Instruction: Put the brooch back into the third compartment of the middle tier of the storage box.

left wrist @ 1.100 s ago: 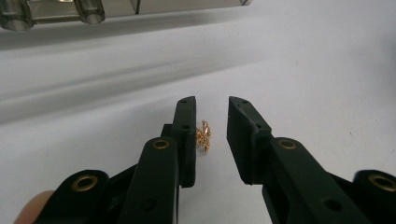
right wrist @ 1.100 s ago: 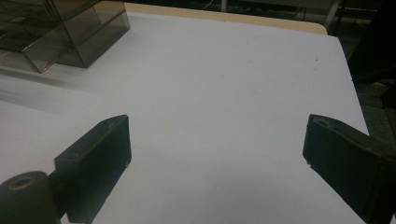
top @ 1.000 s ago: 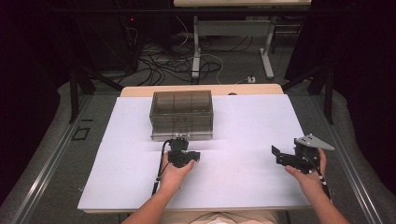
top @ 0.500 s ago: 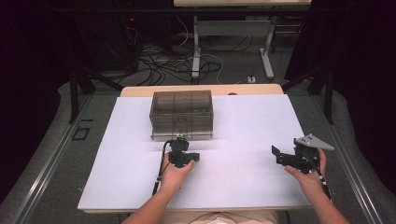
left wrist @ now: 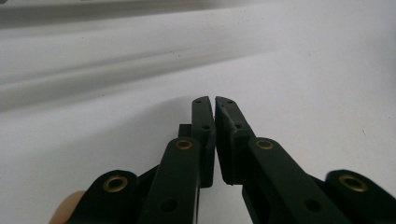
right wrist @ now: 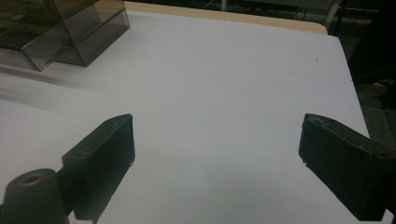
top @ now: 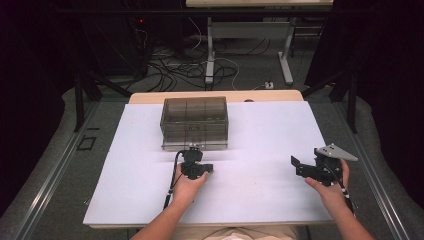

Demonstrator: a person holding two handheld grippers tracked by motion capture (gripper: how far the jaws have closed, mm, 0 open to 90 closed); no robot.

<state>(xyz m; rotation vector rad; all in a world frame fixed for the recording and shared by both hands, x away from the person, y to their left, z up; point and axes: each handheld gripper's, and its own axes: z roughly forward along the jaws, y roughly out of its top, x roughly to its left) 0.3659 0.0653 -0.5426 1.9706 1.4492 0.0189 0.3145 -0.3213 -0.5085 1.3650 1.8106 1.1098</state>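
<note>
A smoky clear plastic drawer box (top: 195, 120) stands at the back middle of the white table (top: 270, 130); its corner shows in the right gripper view (right wrist: 56, 32). Just in front of it, my left gripper (top: 194, 152) rests low over the table. Its jaws (left wrist: 215, 100) have just been closing and now stand together with nothing between them. Near the right edge, my right gripper (top: 296, 165) points left toward the middle. Its jaws (right wrist: 217, 123) have been closing too, but they are still wide apart, with only bare table between them.
The table's wooden far edge (top: 270, 95) shows behind the white sheet. Beyond it, cables (top: 190, 65) and desk legs (top: 286, 55) lie on the floor. A metal rail (top: 45, 185) runs along the left side.
</note>
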